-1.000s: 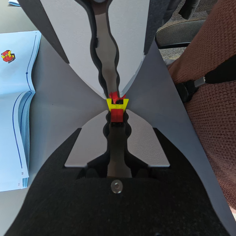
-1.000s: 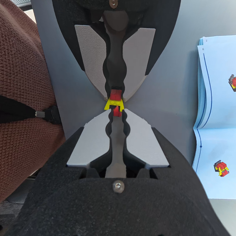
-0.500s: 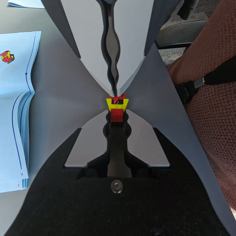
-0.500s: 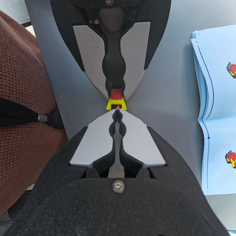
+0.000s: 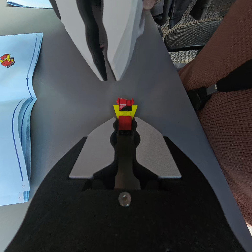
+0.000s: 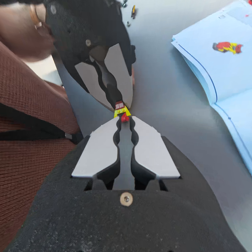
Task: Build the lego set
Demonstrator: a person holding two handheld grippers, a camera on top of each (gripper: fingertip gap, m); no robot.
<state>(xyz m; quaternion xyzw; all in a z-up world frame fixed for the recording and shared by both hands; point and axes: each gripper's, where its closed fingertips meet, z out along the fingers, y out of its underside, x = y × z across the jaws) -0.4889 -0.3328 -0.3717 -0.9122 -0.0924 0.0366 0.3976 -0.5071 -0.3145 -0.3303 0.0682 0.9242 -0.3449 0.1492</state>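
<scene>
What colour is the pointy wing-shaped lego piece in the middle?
The wing-shaped piece is bright yellow, between red bricks. The left wrist view shows it best.

a smooth grey table (image 5: pixel 65 98) fills most of both views, its matte top evenly lit with a soft sheen and faint shadows, and its edge runs diagonally on the person's side. beyond that edge in the left wrist view lies a speckled grey carpet floor (image 5: pixel 181 28), where a black office chair with a mesh seat (image 5: pixel 190 36) stands near dark chair legs (image 5: pixel 165 12). an open pale-blue booklet (image 5: pixel 15 115) lies flat on the table well to one side, also seen in the right wrist view (image 6: pixel 225 76), where the far tabletop looks brighter.
</scene>
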